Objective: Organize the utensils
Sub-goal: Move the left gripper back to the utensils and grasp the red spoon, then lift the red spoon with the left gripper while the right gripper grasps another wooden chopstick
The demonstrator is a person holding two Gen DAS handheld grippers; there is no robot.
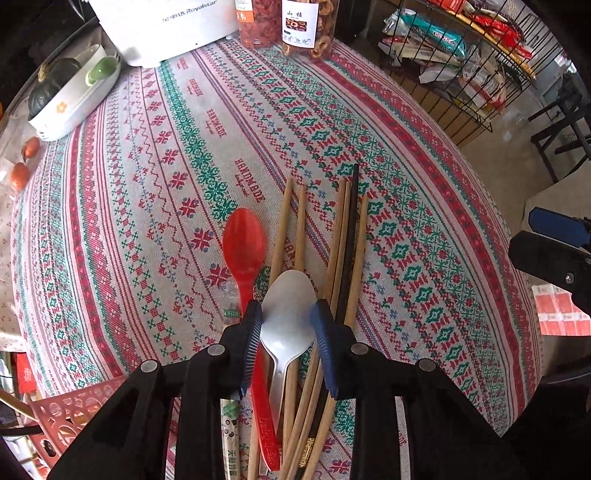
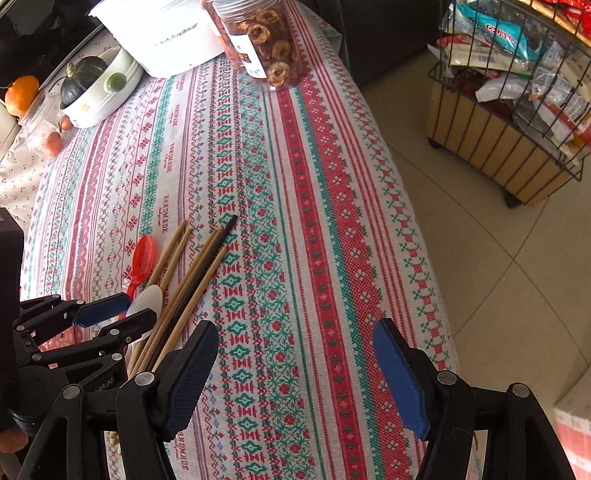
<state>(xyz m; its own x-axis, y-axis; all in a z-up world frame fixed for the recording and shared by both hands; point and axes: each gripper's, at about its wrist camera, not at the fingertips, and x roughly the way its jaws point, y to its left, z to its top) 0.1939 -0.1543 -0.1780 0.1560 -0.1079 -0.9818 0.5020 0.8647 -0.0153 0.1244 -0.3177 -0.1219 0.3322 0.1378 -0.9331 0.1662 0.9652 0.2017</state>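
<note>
A pile of utensils lies on the patterned tablecloth (image 1: 155, 206): a white plastic spoon (image 1: 286, 321), a red plastic spoon (image 1: 243, 243), several wooden chopsticks (image 1: 291, 221) and a black chopstick (image 1: 351, 236). My left gripper (image 1: 287, 314) points down over the pile, and its blue pads press on both sides of the white spoon's bowl. In the right wrist view the same pile sits at the lower left, with the white spoon (image 2: 147, 299) between the left gripper's (image 2: 122, 310) fingers. My right gripper (image 2: 295, 332) hangs open over bare cloth to the right of the chopsticks (image 2: 192, 273), holding nothing.
A white appliance (image 1: 162, 26), two snack jars (image 1: 306, 26) and a white dish (image 1: 74, 107) with a dark squash stand at the table's far end. A wire basket rack (image 2: 509, 92) stands on the floor to the right of the table edge. A paper-wrapped chopstick pair (image 1: 231, 435) lies by the red spoon's handle.
</note>
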